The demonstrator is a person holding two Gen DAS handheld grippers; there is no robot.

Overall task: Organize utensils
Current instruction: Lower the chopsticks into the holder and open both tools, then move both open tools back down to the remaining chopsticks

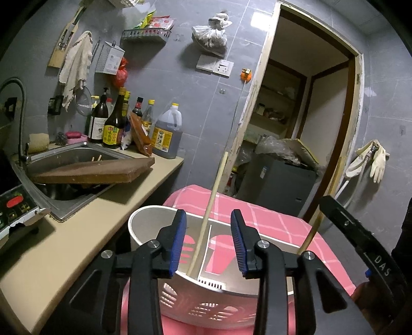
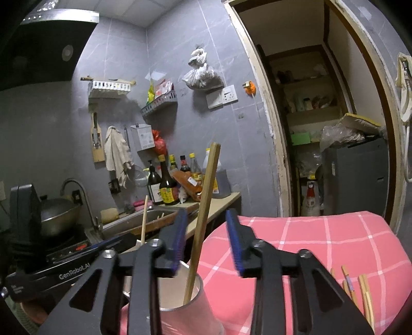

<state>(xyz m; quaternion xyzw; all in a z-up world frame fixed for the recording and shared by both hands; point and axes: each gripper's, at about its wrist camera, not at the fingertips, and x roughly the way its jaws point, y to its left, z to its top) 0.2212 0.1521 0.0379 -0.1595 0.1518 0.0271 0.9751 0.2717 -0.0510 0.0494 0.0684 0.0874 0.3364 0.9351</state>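
Standing upright so they stay sorted, two chopsticks (image 1: 206, 219) rest in the divided holder (image 1: 144, 224); left gripper (image 1: 208, 239) and right gripper (image 2: 206, 242) fingers spread wide, empty.

Dim indoor light, cool grey cast; glare patches on the wall tiles (image 1: 260, 18) up top. Heavy fisheye bending with black vignette corners. Right wrist view slightly soft; doorway (image 2: 322, 103) interior dark.

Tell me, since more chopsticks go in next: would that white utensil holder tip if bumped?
Probably fairly easily: the utensil holder looks like thin perforated plastic, so light. It sits on soft pink cloth, and its leaning chopsticks add top weight.
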